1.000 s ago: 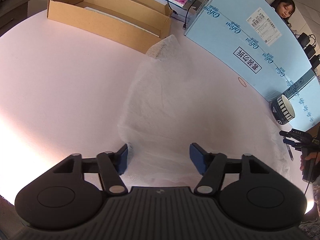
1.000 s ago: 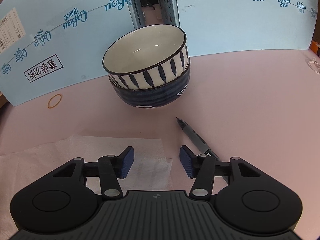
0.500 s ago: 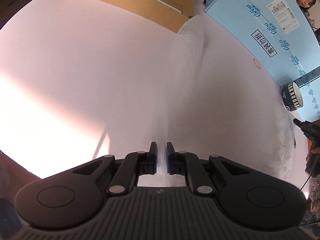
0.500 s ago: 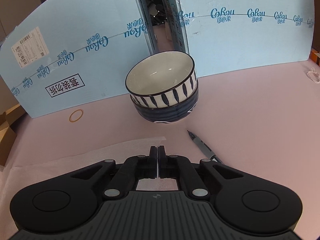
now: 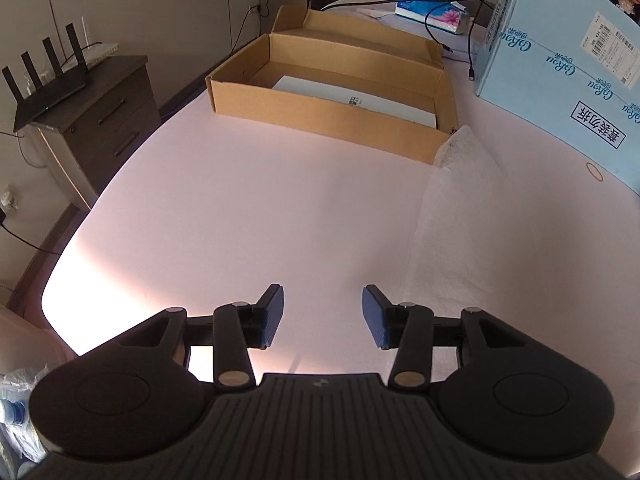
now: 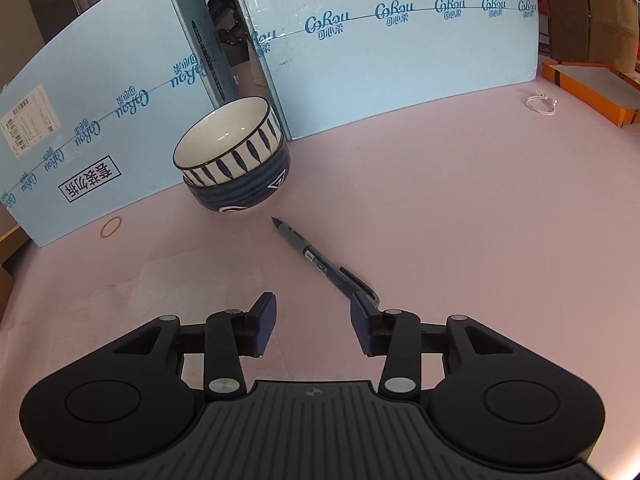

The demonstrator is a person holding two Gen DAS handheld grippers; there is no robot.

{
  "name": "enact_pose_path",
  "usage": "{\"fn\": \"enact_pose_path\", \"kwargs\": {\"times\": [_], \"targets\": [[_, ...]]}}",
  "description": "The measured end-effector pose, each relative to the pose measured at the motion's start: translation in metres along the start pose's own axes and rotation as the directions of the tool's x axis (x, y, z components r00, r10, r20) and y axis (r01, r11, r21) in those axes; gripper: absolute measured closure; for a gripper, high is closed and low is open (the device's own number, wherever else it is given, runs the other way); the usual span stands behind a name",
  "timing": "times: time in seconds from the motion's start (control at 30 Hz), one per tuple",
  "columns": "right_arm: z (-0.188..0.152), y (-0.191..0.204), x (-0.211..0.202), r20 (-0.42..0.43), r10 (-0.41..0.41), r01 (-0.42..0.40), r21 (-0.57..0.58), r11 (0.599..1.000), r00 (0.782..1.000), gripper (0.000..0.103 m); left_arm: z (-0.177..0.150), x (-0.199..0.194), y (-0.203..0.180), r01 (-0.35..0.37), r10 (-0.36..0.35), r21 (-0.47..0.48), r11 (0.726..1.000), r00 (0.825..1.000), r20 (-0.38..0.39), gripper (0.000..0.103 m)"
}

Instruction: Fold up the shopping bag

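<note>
While left tool point(image 5: 323, 316) gapes, bag point(image 5: 452, 232) rightward.

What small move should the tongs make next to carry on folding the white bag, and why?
Probably bring the left tongs to the right, over the near edge of the white bag, and pinch it for another fold. Both tongs have just been opening and hold nothing; the bag lies flat as a narrow strip on the pink table, off to the right of the left tongs. The right tongs hover above its faint edge.
</note>
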State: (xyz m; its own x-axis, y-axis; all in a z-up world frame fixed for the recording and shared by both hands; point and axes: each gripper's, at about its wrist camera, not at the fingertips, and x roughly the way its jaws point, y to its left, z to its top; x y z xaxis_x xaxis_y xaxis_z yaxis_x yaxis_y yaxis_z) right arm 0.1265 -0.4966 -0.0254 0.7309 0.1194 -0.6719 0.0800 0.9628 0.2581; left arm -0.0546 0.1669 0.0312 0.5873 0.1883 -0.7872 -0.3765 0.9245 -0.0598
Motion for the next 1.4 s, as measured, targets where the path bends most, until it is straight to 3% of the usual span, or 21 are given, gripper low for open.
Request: {"fn": "enact_pose_path", "kwargs": {"times": [0.07, 0.13, 0.2, 0.33, 0.47, 0.7, 0.73, 0.77, 0.83, 0.97, 1.27, 1.4], "targets": [[-0.012, -0.001, -0.005, -0.02, -0.005, 0.005, 0.007, 1.0, 1.0, 0.064, 0.004, 0.006, -0.03, 0.097, -0.097, 0.074, 0.993, 0.995, 0.004, 0.057], [-0.021, 0.001, -0.011, -0.041, -0.009, 0.009, -0.007, 1.0, 0.999, 0.064, 0.003, 0.017, -0.059, 0.15, -0.15, 0.128, 0.98, 0.989, -0.012, 0.056], [-0.03, 0.004, -0.019, -0.07, -0.028, 0.026, -0.038, 0.999, 0.997, 0.064, -0.005, 0.029, -0.098, 0.209, -0.203, 0.224, 0.952, 0.978, -0.052, 0.056], [-0.043, 0.005, -0.034, -0.098, -0.032, 0.027, -0.047, 0.999, 0.995, 0.064, -0.017, 0.042, -0.146, 0.276, -0.257, 0.337, 0.9, 0.961, -0.1, 0.055], [-0.055, 0.005, -0.044, -0.125, -0.035, 0.029, -0.045, 0.999, 0.991, 0.064, -0.02, 0.05, -0.165, 0.293, -0.266, 0.381, 0.877, 0.956, -0.124, 0.053], [-0.069, 0.015, -0.04, -0.175, -0.07, 0.054, -0.096, 0.994, 0.982, 0.06, -0.018, 0.058, -0.161, 0.262, -0.23, 0.362, 0.894, 0.965, -0.129, 0.047], [-0.069, 0.016, -0.038, -0.18, -0.067, 0.049, -0.103, 0.994, 0.981, 0.048, -0.018, 0.06, -0.16, 0.263, -0.23, 0.358, 0.896, 0.964, -0.133, 0.047], [-0.069, 0.019, -0.035, -0.196, -0.038, 0.015, -0.118, 0.993, 0.98, 0.03, -0.018, 0.061, -0.16, 0.264, -0.23, 0.356, 0.896, 0.964, -0.135, 0.047], [-0.069, 0.024, -0.029, -0.222, -0.004, -0.029, -0.148, 0.989, 0.975, 0.014, -0.018, 0.061, -0.159, 0.26, -0.228, 0.354, 0.898, 0.965, -0.129, 0.047], [-0.072, 0.041, -0.019, -0.24, -0.073, 0.023, -0.204, 0.979, 0.968, 0.007, -0.018, 0.06, -0.157, 0.254, -0.224, 0.338, 0.906, 0.966, -0.126, 0.047], [-0.075, 0.038, -0.025, -0.229, -0.059, 0.01, -0.209, 0.978, 0.972, 0.008, -0.02, 0.061, -0.161, 0.254, -0.221, 0.355, 0.9, 0.966, -0.133, 0.039], [-0.078, 0.039, -0.034, -0.205, -0.103, 0.063, -0.192, 0.979, 0.973, 0.025, -0.022, 0.06, -0.162, 0.27, -0.232, 0.383, 0.884, 0.962, -0.144, 0.039]]}}
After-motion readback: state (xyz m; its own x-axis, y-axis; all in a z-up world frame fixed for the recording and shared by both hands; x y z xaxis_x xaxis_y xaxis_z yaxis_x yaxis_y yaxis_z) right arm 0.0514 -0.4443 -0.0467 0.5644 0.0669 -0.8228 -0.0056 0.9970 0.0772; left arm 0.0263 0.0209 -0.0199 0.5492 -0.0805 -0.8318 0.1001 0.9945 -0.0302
